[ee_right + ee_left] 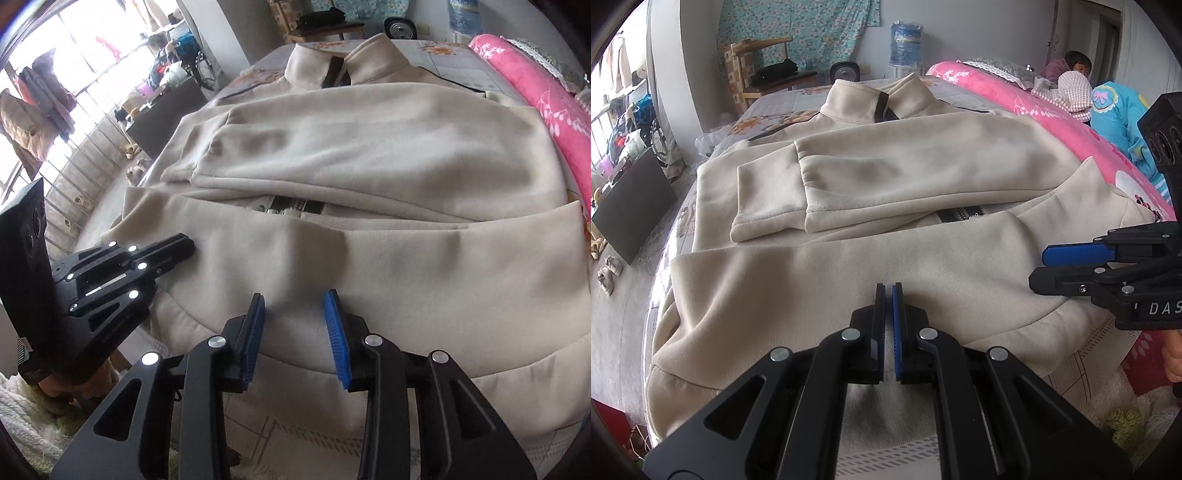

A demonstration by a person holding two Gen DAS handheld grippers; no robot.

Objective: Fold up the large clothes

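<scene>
The cream jacket (886, 177) lies spread on the bed (768, 107), collar toward the far edge and hem at the near edge. Both sleeves (871, 184) are already folded across the chest, one stacked on the other, with their cuffs toward the left side of the bed. The lower part looks doubled up from the near edge, its fold line stopping just short of the zipper (291, 208), so the sleeve step seems done and the bottom fold partly made.

The left gripper (888, 291) hovers over the near hem with its jaws together and no cloth visibly between them. The right gripper (295, 306) holds its jaws apart above the same near panel, gripping nothing.

Still to do, I judge: carrying the doubled lower half up over the sleeves toward the collar, then flattening the bundle.
</scene>
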